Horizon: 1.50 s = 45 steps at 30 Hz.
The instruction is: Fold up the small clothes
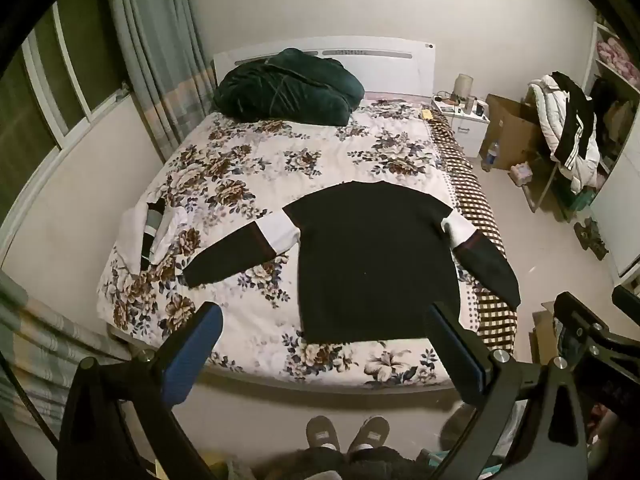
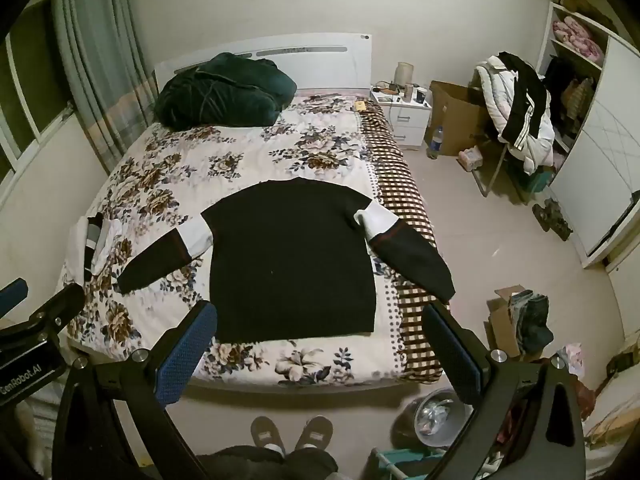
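We have the black sweater [image 1: 376, 264] spread flat near the bed's [image 1: 248, 360] foot edge, sleeves out, unfolded. Our left gripper [image 1: 324, 344] and right gripper [image 2: 320, 344] hang wide and empty above it; every fold remains.

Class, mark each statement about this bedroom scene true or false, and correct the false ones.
1. The black sweater lies spread flat on the bed. True.
2. The left gripper is clamped on a sleeve. False: its jaws stand open, holding nothing.
3. A dark green bundle sits near the headboard. True.
4. The sweater's sleeves are folded across its body. False: both stretch outward.
5. The right gripper is open and empty. True.
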Each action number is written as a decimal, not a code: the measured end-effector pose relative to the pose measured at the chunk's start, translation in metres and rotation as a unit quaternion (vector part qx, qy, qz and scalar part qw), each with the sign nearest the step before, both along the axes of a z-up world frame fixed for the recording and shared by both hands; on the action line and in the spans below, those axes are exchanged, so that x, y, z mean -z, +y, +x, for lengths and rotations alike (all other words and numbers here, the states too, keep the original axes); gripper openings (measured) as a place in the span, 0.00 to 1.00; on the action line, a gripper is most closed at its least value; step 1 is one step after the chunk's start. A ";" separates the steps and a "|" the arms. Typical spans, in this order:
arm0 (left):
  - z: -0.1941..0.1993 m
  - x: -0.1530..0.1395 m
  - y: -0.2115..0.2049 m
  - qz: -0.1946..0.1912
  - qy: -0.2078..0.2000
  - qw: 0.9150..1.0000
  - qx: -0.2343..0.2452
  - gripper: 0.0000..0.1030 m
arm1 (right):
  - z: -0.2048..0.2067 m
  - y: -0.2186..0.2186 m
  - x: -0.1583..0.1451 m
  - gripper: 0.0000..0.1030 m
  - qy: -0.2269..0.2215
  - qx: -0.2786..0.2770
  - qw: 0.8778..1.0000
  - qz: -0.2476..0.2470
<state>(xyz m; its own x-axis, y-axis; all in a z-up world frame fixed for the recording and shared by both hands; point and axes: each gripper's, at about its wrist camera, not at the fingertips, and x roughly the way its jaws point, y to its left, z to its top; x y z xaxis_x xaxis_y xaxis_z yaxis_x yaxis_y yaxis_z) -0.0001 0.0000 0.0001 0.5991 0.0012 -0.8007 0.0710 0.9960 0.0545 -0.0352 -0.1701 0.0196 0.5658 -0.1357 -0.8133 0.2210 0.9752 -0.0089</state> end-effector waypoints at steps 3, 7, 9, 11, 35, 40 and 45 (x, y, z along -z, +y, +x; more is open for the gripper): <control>0.000 0.000 0.000 -0.001 0.003 1.000 0.001 1.00 | -0.001 0.000 -0.001 1.00 0.000 0.000 1.000 0.000; 0.001 0.000 -0.001 0.000 0.001 1.000 0.002 1.00 | 0.000 0.000 -0.001 1.00 0.000 0.001 1.000 0.002; 0.000 0.000 0.000 -0.002 0.002 1.000 0.000 1.00 | 0.000 0.000 -0.001 1.00 0.001 0.001 1.000 0.003; 0.000 0.000 0.000 -0.002 0.001 1.000 0.000 1.00 | -0.002 0.000 -0.003 1.00 -0.003 0.000 1.000 0.001; 0.001 0.000 0.000 -0.001 -0.002 1.000 0.000 1.00 | 0.002 0.003 -0.004 1.00 -0.005 -0.002 1.000 0.004; 0.000 0.000 0.000 -0.003 -0.002 1.000 0.000 1.00 | 0.001 0.002 -0.005 1.00 -0.004 -0.002 1.000 0.004; 0.000 0.000 0.000 -0.002 -0.002 1.000 0.000 1.00 | -0.001 -0.001 -0.004 1.00 -0.005 -0.002 1.000 0.005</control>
<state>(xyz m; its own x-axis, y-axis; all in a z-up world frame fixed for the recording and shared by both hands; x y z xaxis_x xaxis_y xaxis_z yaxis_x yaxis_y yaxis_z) 0.0003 -0.0001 -0.0002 0.6031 -0.0027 -0.7977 0.0710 0.9962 0.0502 -0.0360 -0.1707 0.0241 0.5752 -0.1241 -0.8086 0.2165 0.9763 0.0041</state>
